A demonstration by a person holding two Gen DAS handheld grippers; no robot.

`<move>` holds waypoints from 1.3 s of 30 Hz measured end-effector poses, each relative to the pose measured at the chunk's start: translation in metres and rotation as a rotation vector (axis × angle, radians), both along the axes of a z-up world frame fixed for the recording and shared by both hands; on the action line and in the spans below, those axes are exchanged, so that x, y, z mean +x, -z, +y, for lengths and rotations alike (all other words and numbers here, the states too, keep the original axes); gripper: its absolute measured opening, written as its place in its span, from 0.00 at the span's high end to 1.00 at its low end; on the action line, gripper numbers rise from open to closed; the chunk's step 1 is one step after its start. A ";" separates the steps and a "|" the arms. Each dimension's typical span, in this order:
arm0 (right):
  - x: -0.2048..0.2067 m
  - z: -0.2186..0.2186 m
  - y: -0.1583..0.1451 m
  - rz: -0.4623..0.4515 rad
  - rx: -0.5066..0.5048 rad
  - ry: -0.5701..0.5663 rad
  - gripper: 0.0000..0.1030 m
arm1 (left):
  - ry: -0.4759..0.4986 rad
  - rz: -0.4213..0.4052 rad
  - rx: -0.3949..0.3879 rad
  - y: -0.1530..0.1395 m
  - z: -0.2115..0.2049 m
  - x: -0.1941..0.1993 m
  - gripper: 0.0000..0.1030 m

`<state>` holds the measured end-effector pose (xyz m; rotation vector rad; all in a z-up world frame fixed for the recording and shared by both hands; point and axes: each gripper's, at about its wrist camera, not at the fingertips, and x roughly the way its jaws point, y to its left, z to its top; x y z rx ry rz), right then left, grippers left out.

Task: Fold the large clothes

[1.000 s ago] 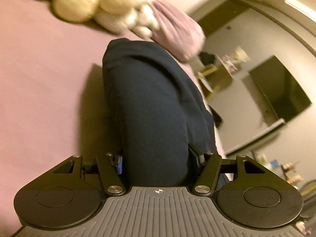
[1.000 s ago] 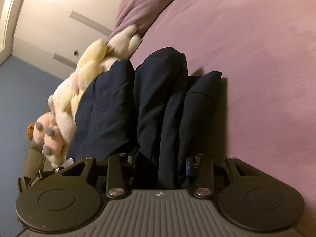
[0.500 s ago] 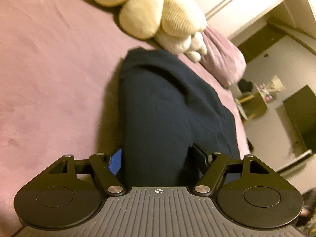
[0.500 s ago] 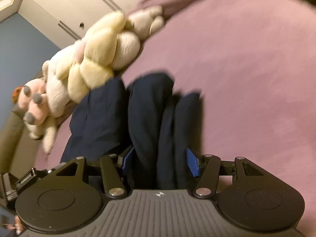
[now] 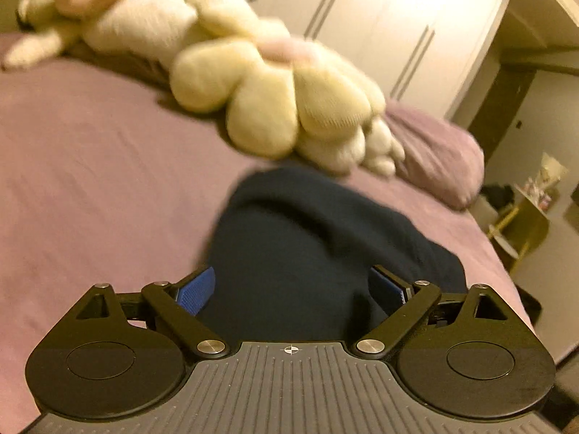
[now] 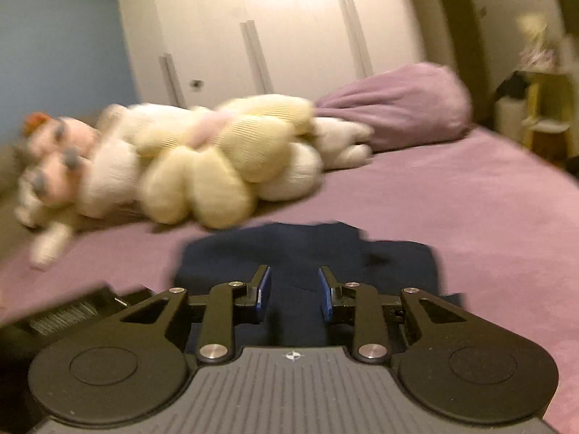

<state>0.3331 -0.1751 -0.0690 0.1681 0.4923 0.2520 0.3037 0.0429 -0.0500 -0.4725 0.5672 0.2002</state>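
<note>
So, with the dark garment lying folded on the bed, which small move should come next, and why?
Probably draw both grippers back. The navy garment lies bundled on the purple bed; the left hand-held gripper is opening around it, the right hand-held gripper is closing, pinching nothing.

This is a bedroom in a home. A bed [image 6: 452, 195] with a mauve sheet fills most of both views, with a matching pillow [image 6: 398, 101] at its far side and a large cream plush toy [image 6: 202, 159] lying beside it. Behind stand tall white wardrobe doors [image 6: 296, 36] with long handles, next to a blue wall [image 6: 61, 43]. A cluttered yellow side table [image 5: 524, 224] stands past the bed's edge.
</note>
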 end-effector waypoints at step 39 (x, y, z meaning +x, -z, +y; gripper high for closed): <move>-0.155 -0.081 0.001 0.189 -0.041 0.053 0.50 | 0.186 0.277 0.214 0.036 -0.015 -0.151 0.00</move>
